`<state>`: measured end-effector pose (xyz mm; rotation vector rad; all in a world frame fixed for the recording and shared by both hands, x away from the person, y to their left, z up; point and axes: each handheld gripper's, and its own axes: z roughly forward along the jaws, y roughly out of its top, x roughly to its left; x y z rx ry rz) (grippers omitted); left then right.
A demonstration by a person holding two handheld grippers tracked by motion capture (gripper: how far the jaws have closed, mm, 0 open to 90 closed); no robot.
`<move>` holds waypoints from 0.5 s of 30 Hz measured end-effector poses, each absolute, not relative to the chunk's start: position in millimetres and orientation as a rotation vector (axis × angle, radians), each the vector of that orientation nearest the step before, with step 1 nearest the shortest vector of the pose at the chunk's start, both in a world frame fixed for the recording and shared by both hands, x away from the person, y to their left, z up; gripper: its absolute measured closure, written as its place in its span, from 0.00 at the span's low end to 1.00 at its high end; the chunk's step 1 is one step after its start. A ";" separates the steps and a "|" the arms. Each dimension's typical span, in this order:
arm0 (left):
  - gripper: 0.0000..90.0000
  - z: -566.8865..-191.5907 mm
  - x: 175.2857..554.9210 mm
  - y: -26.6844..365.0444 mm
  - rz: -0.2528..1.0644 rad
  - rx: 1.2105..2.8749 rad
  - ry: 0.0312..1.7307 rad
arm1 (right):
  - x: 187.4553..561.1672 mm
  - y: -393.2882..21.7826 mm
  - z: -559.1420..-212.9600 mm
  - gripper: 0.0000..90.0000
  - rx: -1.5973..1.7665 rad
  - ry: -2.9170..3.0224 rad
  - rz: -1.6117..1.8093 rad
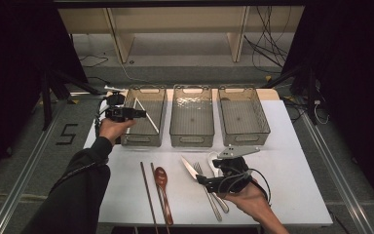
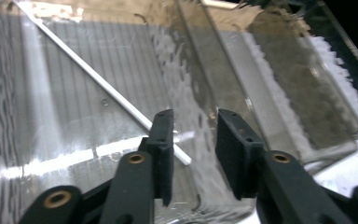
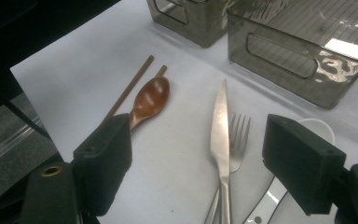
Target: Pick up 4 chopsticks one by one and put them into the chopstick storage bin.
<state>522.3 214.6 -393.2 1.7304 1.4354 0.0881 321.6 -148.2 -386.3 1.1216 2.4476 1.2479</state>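
Observation:
My left gripper (image 1: 140, 113) hovers over the left side of the left clear bin (image 1: 141, 139), held in a hand. Its jaws (image 2: 194, 135) stand open with nothing between the pads. Beneath them a white chopstick (image 2: 88, 70) lies slanted across the floor of that bin (image 1: 146, 116). My right gripper (image 1: 203, 179) hangs low over the near cutlery, jaws wide open (image 3: 200, 140) and empty. Under it lie a metal knife (image 3: 221, 121) and a fork (image 3: 239, 135) side by side, with a white spoon (image 3: 318, 127) to their right.
A middle bin (image 1: 191, 141) and a right bin (image 1: 246, 138) stand in a row at the back of the white table (image 1: 297, 170). A wooden spoon (image 1: 161, 178) and two brown chopsticks (image 1: 147, 195) lie near the front edge, left of the knife.

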 end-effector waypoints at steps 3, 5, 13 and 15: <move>0.63 -386.0 510.0 215.6 0.099 1.755 1.377 | 321.6 -148.4 -386.2 0.28 1.122 2.447 1.248; 0.58 -381.6 499.5 216.4 0.099 1.767 1.333 | 321.9 -148.4 -386.4 0.28 1.122 2.448 1.246; 0.45 -377.7 461.1 216.6 0.126 1.824 1.197 | 321.3 -147.4 -386.1 0.28 1.117 2.450 1.241; 0.41 -379.7 453.3 217.3 0.131 1.841 1.170 | 321.1 -147.6 -385.9 0.28 1.116 2.449 1.244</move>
